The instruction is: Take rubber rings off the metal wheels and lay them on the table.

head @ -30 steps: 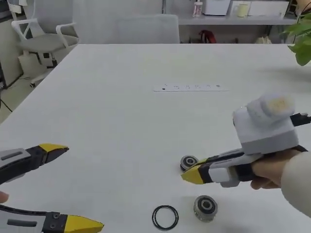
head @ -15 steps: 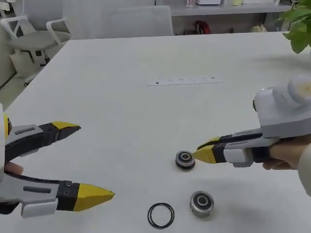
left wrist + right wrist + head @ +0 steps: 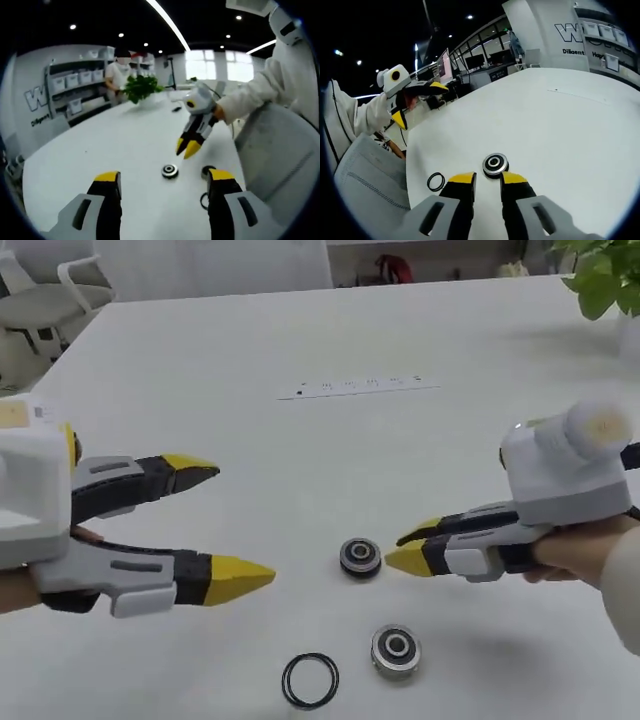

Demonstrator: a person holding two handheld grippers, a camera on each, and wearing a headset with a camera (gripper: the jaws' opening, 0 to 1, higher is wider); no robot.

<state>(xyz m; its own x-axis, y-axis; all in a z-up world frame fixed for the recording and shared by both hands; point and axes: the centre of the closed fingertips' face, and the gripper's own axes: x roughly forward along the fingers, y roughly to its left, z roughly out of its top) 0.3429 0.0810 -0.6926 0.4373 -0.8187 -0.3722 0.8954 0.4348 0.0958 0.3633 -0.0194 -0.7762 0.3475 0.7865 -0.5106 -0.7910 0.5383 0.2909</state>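
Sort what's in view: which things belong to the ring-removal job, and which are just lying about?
Job:
wheel between the grippers
nearer wheel
loose black rubber ring beside it
left gripper
right gripper

Lying about:
white socket strip
plant
office chair

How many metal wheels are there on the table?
2. One wheel lies just ahead of the right gripper; the other wheel is nearer the person, beside the loose ring. None seems hidden.
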